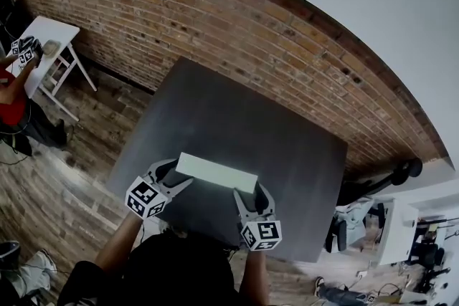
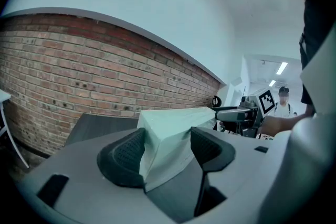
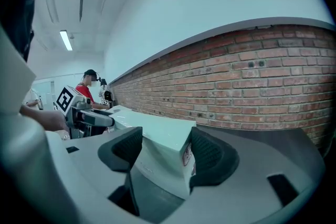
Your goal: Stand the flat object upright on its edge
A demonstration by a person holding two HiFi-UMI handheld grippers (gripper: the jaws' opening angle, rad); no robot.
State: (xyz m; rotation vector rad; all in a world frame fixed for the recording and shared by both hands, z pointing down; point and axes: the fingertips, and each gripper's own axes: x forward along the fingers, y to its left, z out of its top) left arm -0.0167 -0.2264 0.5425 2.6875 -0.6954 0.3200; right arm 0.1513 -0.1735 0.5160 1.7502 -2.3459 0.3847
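**Pale green box (image 1: pixel 216 173) clamped at both ends**

Pale green and flat, the box sits between my two grippers over the near part of the dark grey worktop (image 1: pixel 237 111). My left gripper (image 1: pixel 174 175) is clenched on its left end. In the left gripper view both ribbed pads press against the box, one on each side of a long edge. My right gripper (image 1: pixel 249 191) grasps the other end in the same way, with the box wedged tight between its jaws. A small red and white label (image 3: pixel 187 155) shows on that end face, just beside the right-hand pad.

From the head view the box runs left to right across my front, its long side roughly parallel to the near edge of the worktop. I cannot tell whether its lower edge touches the surface or hangs just above it.

Beyond the worktop stands a red brick wall (image 1: pixel 215 18). A wooden floor (image 1: pixel 79 147) lies to the left, where a small white table (image 1: pixel 54 36) stands well apart. A person in a red top (image 1: pixel 11 93) is beside it.
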